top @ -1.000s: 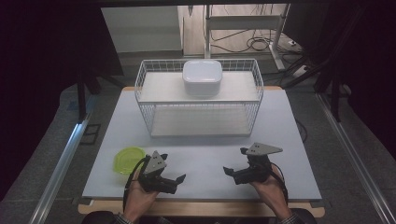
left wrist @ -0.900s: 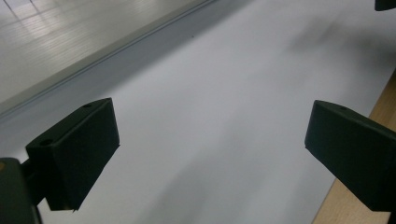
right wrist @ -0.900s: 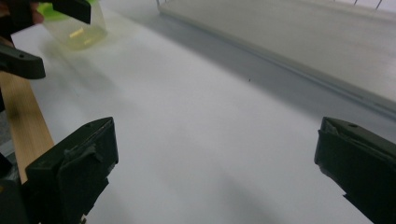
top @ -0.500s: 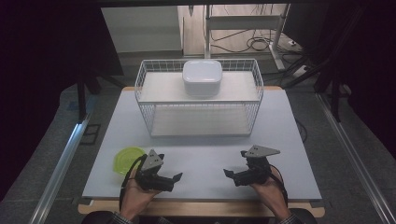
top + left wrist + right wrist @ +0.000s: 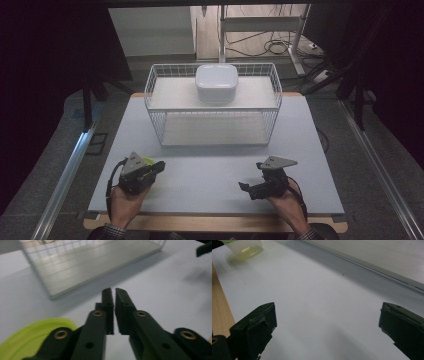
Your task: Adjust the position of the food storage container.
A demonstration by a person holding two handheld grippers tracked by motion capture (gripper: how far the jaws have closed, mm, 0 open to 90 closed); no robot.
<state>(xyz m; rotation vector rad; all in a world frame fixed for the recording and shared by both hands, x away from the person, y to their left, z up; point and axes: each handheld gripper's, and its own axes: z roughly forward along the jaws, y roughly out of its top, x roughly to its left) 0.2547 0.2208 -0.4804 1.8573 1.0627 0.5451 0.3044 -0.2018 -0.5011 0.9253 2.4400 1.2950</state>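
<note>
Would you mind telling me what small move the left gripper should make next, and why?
Probably it should open its jaws again. The left gripper has just been closing and now stands shut with nothing between its jaws, while the green bowl lies just beside and below them, ungripped. To take the bowl's rim it would likely need open jaws first. The right gripper waits open over the table.
</note>
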